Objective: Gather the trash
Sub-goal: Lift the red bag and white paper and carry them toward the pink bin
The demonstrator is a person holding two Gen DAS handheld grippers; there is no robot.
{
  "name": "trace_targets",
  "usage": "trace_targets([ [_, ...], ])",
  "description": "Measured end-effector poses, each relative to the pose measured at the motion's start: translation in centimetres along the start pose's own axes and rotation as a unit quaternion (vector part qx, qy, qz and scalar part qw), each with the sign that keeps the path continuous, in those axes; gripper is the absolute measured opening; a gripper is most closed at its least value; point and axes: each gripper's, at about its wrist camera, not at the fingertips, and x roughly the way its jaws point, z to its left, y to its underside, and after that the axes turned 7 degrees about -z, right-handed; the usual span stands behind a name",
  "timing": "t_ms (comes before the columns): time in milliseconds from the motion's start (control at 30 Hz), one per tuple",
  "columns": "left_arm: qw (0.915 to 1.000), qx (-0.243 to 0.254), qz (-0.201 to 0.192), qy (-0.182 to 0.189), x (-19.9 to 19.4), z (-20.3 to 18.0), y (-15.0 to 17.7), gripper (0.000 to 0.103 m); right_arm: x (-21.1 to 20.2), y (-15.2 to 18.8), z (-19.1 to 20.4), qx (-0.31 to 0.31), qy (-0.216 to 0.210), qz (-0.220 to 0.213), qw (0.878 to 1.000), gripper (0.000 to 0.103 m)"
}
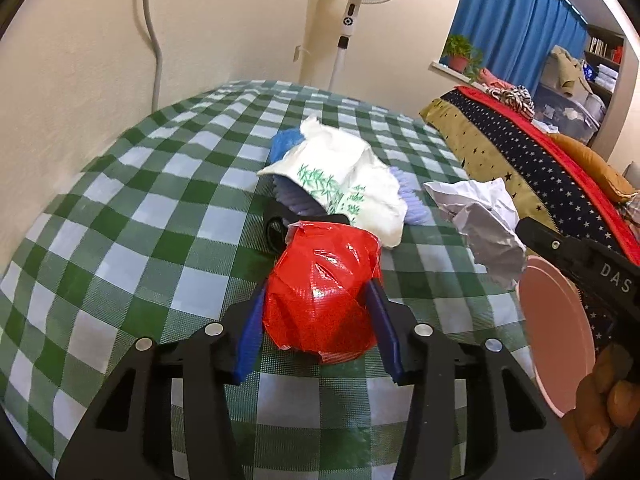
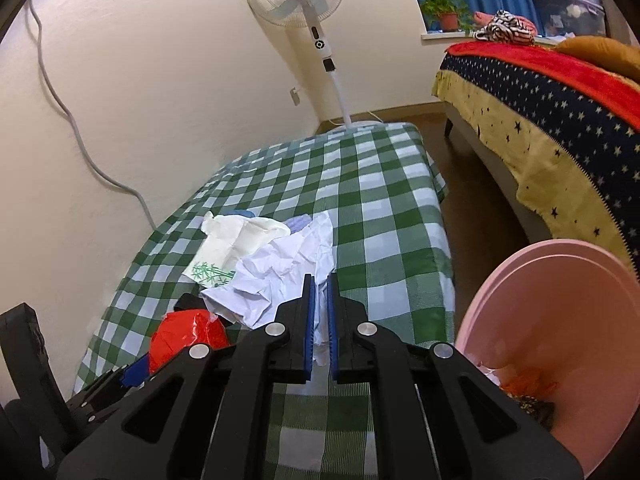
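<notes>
Your left gripper (image 1: 320, 300) has its blue pads against both sides of the crumpled red wrapper (image 1: 322, 292), which sits on the bench (image 1: 120, 220) with its green-and-white checked cloth; the pads look pressed onto it. Your right gripper (image 2: 320, 304) is squeezed nearly closed on a crumpled white paper (image 2: 280, 272), and in the left wrist view that paper hangs clear of the cloth, off to the right of the wrapper.

Just behind the red wrapper lies a white bag printed with green bamboo leaves (image 1: 344, 184). Something blue (image 1: 286, 142) and a pale purple ribbed piece (image 1: 412, 200) stick out from under it; you cannot tell what they are. A black object (image 1: 276, 228) lies touching the far left edge of the wrapper, partly hidden.

A pink bin (image 2: 560, 340) stands at the right edge of the bench, close to your right gripper, with some scraps already at its bottom. Beyond the bench stand a white pedestal fan (image 2: 304, 4) against the wall and a bed (image 2: 560, 128) with a star-patterned cover to the right, well apart from the trash.
</notes>
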Motion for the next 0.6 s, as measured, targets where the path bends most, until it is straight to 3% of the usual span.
trace_targets([
  [600,0.9988,0.009,-0.044,0.02,-3.7,-1.9,-0.9,0.048,-7.4,-1.6,-0.4,0.003,0.049,-0.02,0.999,0.006],
])
